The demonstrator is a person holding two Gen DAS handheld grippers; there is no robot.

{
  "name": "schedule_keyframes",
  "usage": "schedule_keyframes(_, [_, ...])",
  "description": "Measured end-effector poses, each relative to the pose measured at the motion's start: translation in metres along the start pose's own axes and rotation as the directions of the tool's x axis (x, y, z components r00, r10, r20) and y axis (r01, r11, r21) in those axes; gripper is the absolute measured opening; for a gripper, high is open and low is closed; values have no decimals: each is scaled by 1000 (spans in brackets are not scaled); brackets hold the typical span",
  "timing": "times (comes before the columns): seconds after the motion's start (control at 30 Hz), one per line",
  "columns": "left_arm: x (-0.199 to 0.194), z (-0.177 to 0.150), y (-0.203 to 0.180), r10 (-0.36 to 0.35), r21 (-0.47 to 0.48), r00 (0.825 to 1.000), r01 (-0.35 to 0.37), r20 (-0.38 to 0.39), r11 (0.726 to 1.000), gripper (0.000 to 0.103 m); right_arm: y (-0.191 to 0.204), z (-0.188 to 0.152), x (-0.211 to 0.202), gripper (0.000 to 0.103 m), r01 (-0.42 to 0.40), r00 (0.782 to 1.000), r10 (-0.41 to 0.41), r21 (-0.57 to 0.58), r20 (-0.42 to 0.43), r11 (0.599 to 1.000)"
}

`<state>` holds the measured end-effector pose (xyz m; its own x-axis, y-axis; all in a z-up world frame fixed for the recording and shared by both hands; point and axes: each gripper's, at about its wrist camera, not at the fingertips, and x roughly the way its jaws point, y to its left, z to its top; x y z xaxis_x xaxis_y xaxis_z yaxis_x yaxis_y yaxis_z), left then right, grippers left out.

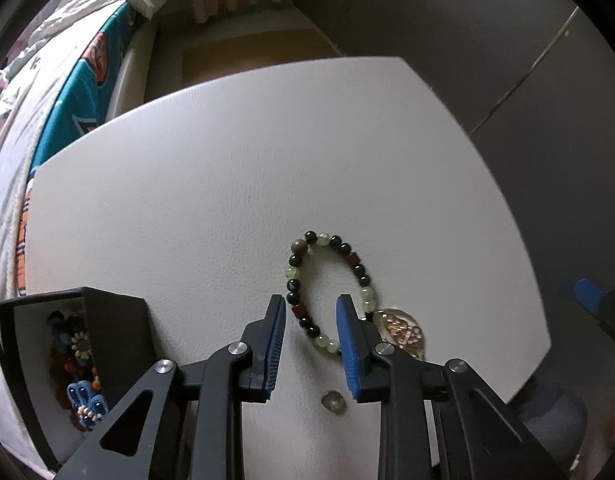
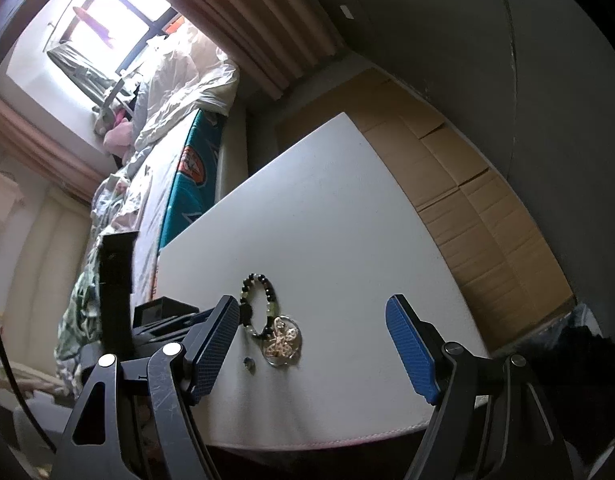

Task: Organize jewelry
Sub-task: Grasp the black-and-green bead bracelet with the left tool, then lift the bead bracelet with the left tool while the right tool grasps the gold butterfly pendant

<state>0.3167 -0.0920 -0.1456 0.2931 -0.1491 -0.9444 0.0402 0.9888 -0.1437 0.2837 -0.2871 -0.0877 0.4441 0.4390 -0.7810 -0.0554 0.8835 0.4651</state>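
Observation:
A bracelet [image 1: 362, 279] of black, pale green and red-brown beads lies on the white table [image 1: 227, 180]. My left gripper [image 1: 310, 312] points down at it. The bracelet's near-left strand lies between the blue pads, which do not press on it. A round gold pendant [image 1: 401, 330] touches the bracelet's near end, behind the right finger. A small clear bead [image 1: 333, 402] sits below the fingers. In the right wrist view my right gripper [image 2: 312, 308] stands wide open and empty above the bracelet [image 2: 272, 303], the pendant [image 2: 283, 342] and the bead [image 2: 249, 363].
An open black box [image 1: 119, 328] holding several colourful pieces stands at the table's left near corner, also seen as box [image 2: 163, 310]. A bed [image 1: 79, 92] with teal bedding runs along the left. Flattened cardboard [image 2: 487, 200] covers the floor to the right.

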Motion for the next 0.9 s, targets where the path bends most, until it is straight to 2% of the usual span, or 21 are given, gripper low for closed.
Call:
schedule_keyframes(0.03, [4,0,0,9,-1,1000,-9,-9,1000,26,1,0,2,76,5,1000,-5,-1,-5,1000])
schedule_keyframes(0.1, [3,-1,1,38,-5,999,-38,19,999,7,2,-2,7,76,16,1000,-16,-6,-17,1000])
schedule_keyframes(0.17, [1,-2,5,23,-28,1000,-22,21,999,7,4,-3,12,76,22,999,-23,-16,-31,1000])
schedule_keyframes(0.43, [-40,-8,11,-30,-10,995,31,98,999,7,17,-13,39,73,-4,993,-1,-43,-120,999])
schedule_keyframes(0.7, [-77,-14,23,-58,-7,985,60,162,998,7,32,-25,70,34,-16,980,3,-64,-199,998])
schedule_keyframes(0.8, [-87,-19,27,-65,-18,982,69,179,997,7,35,-27,79,26,0,976,-15,-67,-216,998])
schedule_keyframes(0.9, [-98,-25,32,-70,-21,978,75,196,997,7,37,-28,87,25,12,974,-27,-69,-226,998])
